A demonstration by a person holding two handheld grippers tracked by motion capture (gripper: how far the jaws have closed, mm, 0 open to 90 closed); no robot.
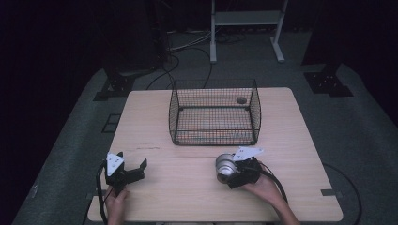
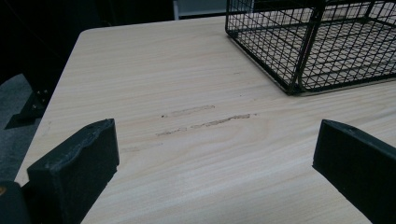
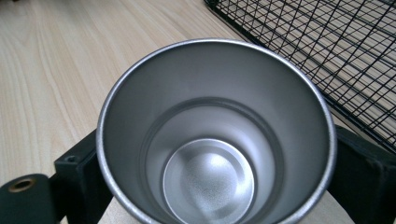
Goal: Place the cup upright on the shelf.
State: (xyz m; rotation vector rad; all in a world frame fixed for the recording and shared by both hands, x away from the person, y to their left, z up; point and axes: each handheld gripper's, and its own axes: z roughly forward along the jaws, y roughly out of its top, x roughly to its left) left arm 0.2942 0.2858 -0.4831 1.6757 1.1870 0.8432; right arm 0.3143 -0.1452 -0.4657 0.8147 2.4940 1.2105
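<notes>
- Steel cup (image 3: 215,135), empty and shiny inside, sits between the black jaws of the right gripper (image 1: 233,172); in the right gripper view one jaw flanks the cup wall at nine o'clock and the other at three o'clock, and they look pressed against it, so I read the cup as clamped.
- Slip is the main risk: the wall is smooth, round and tapered, and the pads meet it on a narrow line, so a quick lift or tilt could let the cup rotate or slide out.
- Wire basket (image 1: 214,112) stands just beyond the cup at twelve o'clock in the high view; a low carry could knock the cup's rim or base on the front wire edge and jolt it loose.
- Left gripper (image 1: 123,168) rests at the table's (image 1: 187,197) near left, about nine o'clock from the cup, well apart, its jaws spread wide over bare wood with nothing between them; it offers no support if the cup falls.
- Hard to tell: whether the cup's base touches the table or is already lifted, since the cup's own body covers it.
- Pad contact is mostly hidden behind the cup wall.
- Small dark round spot (image 1: 241,100) at the basket's far right is too dim to identify.
</notes>
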